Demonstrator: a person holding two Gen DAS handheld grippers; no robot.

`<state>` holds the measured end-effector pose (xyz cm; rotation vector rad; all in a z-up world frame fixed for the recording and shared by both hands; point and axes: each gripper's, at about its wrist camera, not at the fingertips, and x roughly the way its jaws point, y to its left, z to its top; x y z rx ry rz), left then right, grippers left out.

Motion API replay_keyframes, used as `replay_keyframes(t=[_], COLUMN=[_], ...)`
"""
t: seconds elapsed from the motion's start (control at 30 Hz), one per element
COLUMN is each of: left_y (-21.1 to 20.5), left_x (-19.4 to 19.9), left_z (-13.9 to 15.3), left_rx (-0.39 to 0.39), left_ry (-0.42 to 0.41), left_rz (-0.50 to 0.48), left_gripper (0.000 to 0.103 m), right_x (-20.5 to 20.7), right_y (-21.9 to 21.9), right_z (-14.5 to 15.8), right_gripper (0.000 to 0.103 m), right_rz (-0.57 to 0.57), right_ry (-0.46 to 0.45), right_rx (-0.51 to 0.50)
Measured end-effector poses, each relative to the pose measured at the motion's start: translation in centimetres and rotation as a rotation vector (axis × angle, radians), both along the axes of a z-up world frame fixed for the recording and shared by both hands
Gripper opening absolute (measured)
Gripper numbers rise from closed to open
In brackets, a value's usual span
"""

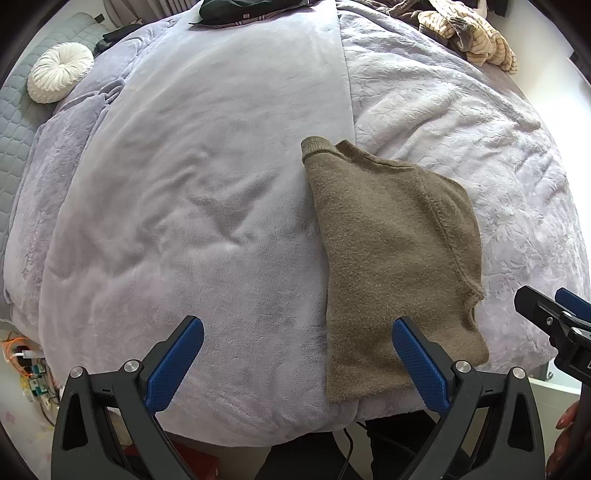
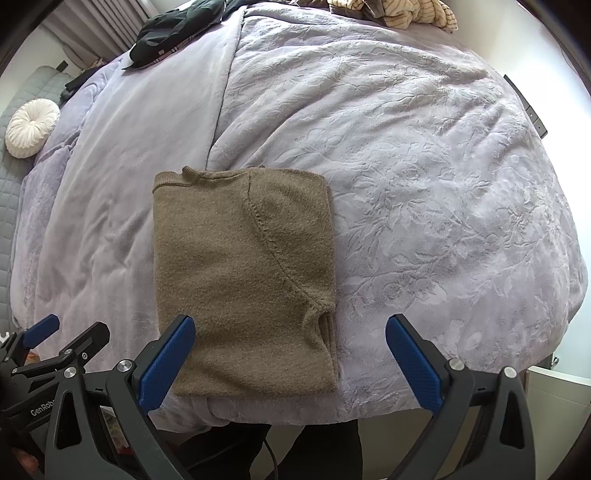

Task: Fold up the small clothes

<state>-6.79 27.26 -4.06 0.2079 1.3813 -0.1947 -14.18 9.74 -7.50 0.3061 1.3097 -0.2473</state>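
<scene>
Because it was a soft, fuzzy knit, the brown sweater (image 2: 240, 280) looked light and limp, likely to sag and slide out of its layers if lifted by a single point. It lay already folded into a compact rectangle on the lilac blanket (image 2: 424, 184), directly ahead of the right gripper (image 2: 290, 356), whose left finger hovered over its near edge. It sat ahead and to the right of the left gripper (image 1: 297, 358), whose right finger overlapped its near corner. Both tools stood wide open with nothing between their blue pads. The best hold seemed to be the stacked near corners, pinched through all layers together, one tool on each. Farther off lay a round white cushion (image 2: 31, 127), a dark garment (image 2: 173, 31) and a striped heap (image 1: 469, 33).
</scene>
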Motion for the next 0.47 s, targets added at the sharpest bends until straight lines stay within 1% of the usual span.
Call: replay_keyframes(t=[0.23, 0.47], left_y=[0.24, 0.24], left_x=[0.08, 0.13], left_z=[0.05, 0.00], left_rx=[-0.013, -0.010], left_ry=[0.000, 0.008], left_rz=[0.012, -0.001], left_gripper=[0.102, 0.102], right_x=[0.04, -0.02], right_y=[0.25, 0.14], right_z=[-0.14, -0.13], right_gripper=[0.103, 0.103], right_rz=[0.010, 0.010], right_ry=[0.008, 0.010], right_rx=[-0.011, -0.015])
